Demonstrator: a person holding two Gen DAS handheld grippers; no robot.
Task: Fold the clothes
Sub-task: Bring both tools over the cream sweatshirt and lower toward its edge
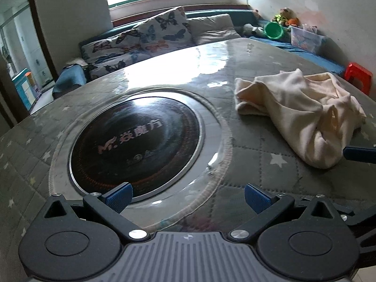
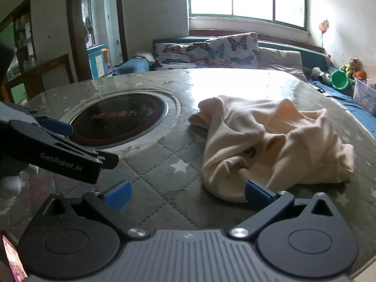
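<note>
The folding has not begun, as far as these views show. The garment, a cream piece with a bit of dark print showing in its creases, lies in a crumpled heap on the right part of the table, just right of the round black hob set into the top. No edge is laid flat, no sleeve or hem is squared off, and nothing reads as a fold made on purpose; I cannot tell what kind of garment it is from the bunched cloth.

The right gripper hovers low at the near edge of the heap with its jaws wide apart and nothing between them; its right pad sits at the cloth's near lobe, touching or just short of it, which I cannot settle. The left gripper is also spread wide and empty, held over the near rim of the hob, apart from the garment, which lies off to its right.

So everything is left: judging from the task, the cloth must first be taken up and spread flat on the table, then folded. The likely step in hand is the first grasp, by the right gripper
</note>
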